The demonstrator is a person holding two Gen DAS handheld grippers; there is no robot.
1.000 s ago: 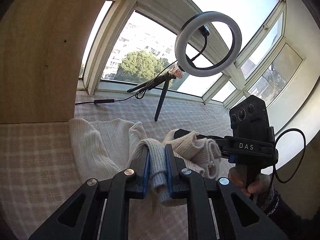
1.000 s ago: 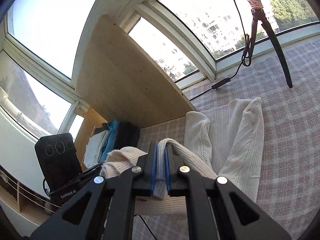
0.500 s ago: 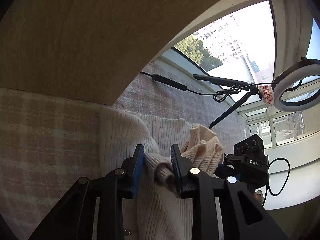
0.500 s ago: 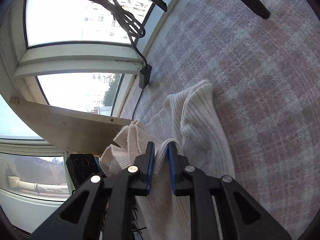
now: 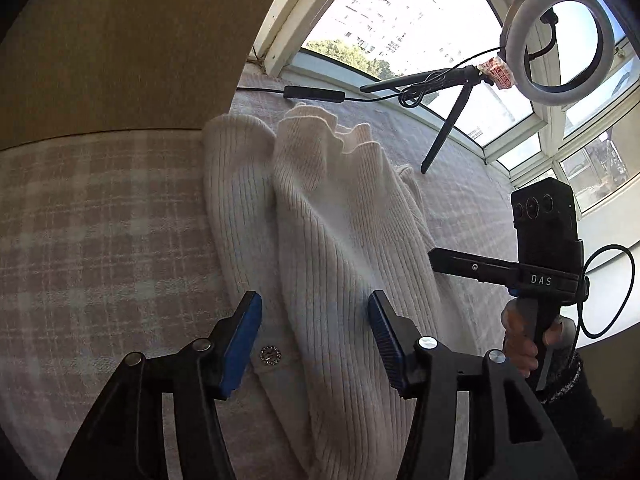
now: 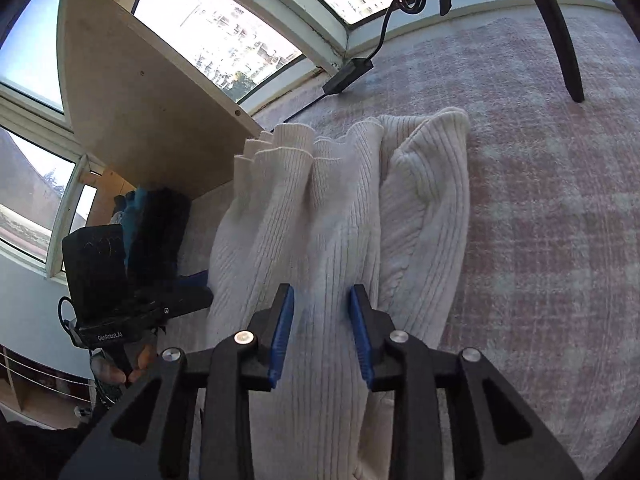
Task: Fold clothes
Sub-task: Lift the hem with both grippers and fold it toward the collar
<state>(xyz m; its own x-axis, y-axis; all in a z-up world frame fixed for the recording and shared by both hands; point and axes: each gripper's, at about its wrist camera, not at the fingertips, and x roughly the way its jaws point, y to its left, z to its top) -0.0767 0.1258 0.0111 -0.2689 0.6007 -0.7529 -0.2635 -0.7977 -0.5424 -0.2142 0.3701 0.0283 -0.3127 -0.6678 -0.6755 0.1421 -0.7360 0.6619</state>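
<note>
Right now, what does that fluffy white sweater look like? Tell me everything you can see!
The sweater is cream-white ribbed knit that looks soft and thick. It lies folded lengthwise on the pink checked cloth, its layers overlapping, with wavy ruffled edges at the far end by the wooden board. A small sparkly button shows near its edge. The left gripper and right gripper sit over it with jaws open, gripping nothing.

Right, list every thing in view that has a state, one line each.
Left tool: open, holding nothing, above the sweater.
Right tool: open, holding nothing, above the sweater.
Sweater: lying on the checked cloth, folded lengthwise, cuffs bunched at the far end.
Ring light: upright on its tripod; lit or not, cannot tell.
</note>
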